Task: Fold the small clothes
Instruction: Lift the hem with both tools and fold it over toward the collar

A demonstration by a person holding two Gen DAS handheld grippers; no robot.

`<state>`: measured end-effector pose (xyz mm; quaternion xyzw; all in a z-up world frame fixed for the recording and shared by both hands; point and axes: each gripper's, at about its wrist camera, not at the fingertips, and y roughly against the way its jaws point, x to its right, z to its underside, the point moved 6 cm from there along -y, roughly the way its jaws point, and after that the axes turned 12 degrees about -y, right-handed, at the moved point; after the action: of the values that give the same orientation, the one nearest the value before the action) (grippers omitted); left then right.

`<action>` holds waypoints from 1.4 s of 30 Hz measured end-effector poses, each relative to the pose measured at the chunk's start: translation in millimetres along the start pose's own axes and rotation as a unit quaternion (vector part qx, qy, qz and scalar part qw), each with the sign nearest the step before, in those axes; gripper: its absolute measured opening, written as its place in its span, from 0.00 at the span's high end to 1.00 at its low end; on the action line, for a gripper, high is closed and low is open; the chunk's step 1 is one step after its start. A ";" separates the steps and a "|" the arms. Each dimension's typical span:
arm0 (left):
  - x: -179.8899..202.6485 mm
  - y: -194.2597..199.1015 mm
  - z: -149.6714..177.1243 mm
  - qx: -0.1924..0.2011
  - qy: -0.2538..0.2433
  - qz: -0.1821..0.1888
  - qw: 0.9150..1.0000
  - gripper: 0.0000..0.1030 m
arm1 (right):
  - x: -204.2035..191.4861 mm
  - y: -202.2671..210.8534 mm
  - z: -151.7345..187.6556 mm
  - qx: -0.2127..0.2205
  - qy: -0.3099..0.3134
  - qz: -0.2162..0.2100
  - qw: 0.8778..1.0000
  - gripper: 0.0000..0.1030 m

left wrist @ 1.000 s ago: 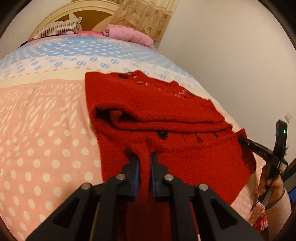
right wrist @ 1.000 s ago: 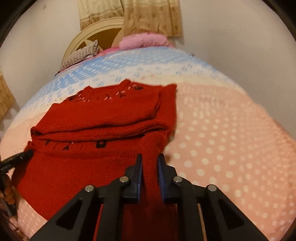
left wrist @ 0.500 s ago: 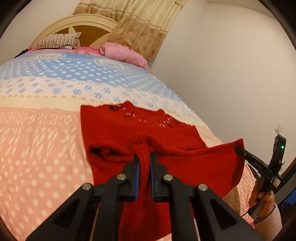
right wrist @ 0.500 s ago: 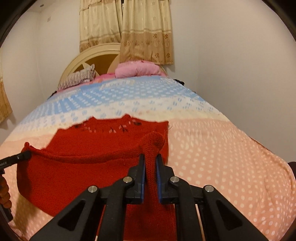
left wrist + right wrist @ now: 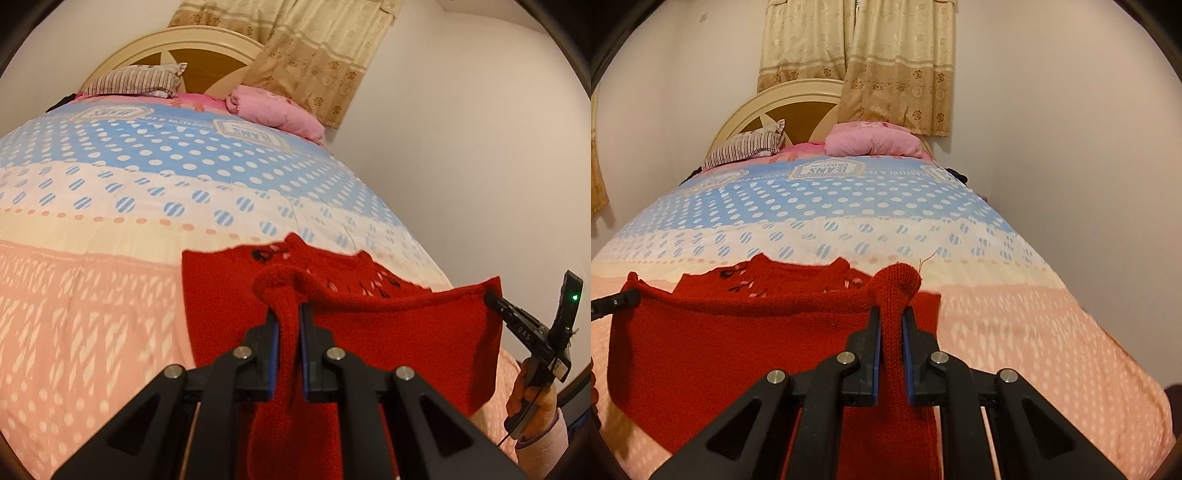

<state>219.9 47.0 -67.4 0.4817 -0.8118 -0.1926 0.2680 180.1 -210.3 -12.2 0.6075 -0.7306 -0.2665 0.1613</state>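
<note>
In the left wrist view, the left gripper is seen closed tight on a bunched corner of the red knitted sweater, which is pinched between the blue pads and loops up just beyond the fingertips. The lifted hem is stretched from there rightward to the right gripper, shown from outside here, with a green light lit on its body and the person's hand around its handle. Ahead of the fingers, the rest of the sweater lies on the dotted bedspread. To the left of the fingers, a wide stretch of bedspread is left uncovered; to the right, the wall stands close.

In the right wrist view, the right gripper is likewise clamped on the opposite bunched corner. The tips of the left gripper are seen at the far left, holding the other end of the hem. Only here is bare bedspread shown to the right of the fingers, between the sweater and the wall. A striped pillow and a pink pillow lie far ahead by the headboard.
</note>
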 end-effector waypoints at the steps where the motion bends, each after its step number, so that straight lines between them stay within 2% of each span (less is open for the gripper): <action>1: -3.4 -5.3 -5.2 0.002 0.004 -0.001 1.000 0.90 | -1.6 -6.2 -5.0 0.000 0.003 0.001 1.000 0.91; 11: -29.1 -42.7 -38.4 0.010 0.017 -0.026 0.999 0.91 | -20.7 -72.3 -38.5 -0.001 0.023 0.014 1.000 0.91; 18: -44.8 -81.4 -50.5 0.001 0.024 -0.051 0.998 0.91 | -27.6 -123.4 -52.5 0.000 0.029 0.034 0.999 0.91; 23: -54.0 -120.5 -34.8 -0.047 0.022 -0.089 0.995 0.91 | -25.0 -170.5 -39.0 -0.032 0.030 0.055 0.998 0.91; 27: -62.8 -136.1 -20.1 -0.091 0.043 -0.092 0.991 0.88 | -22.8 -192.2 -25.9 -0.063 0.038 0.060 0.996 0.91; 33: -58.4 -134.9 -18.5 -0.100 0.027 -0.111 0.988 0.83 | -18.4 -211.5 -12.4 -0.114 0.038 0.077 0.990 0.91; 35: -56.9 -136.4 -19.2 -0.105 0.020 -0.119 0.987 0.81 | -15.7 -218.4 -8.8 -0.134 0.040 0.091 0.986 0.79; 36: -55.2 -137.0 -19.2 -0.107 0.016 -0.123 0.986 0.80 | -14.7 -218.3 -9.4 -0.133 0.041 0.100 0.985 0.73; 37: -55.0 -136.3 -19.2 -0.111 0.011 -0.129 0.985 0.77 | -12.8 -217.7 -10.1 -0.129 0.041 0.113 0.984 0.62; 38: -53.4 -134.4 -19.4 -0.115 0.004 -0.139 0.984 0.72 | -10.0 -216.6 -10.5 -0.126 0.039 0.127 0.983 0.56; 39: -54.3 -135.9 -20.7 -0.119 0.002 -0.145 0.982 0.68 | -7.9 -215.2 -11.2 -0.125 0.034 0.128 0.983 0.55; 41: -55.1 -129.6 -21.6 -0.126 -0.002 -0.166 0.978 0.52 | -3.0 -210.7 -12.8 -0.129 0.013 0.113 0.985 0.55; 42: -55.9 -127.7 -22.1 -0.126 -0.002 -0.169 0.978 0.51 | 0.2 -205.8 -15.2 -0.126 -0.001 0.103 0.987 0.55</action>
<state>342.2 36.4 -136.9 0.5740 -0.6885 -0.3369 0.2881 353.5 -238.0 -120.5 0.5033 -0.7501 -0.3393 0.2626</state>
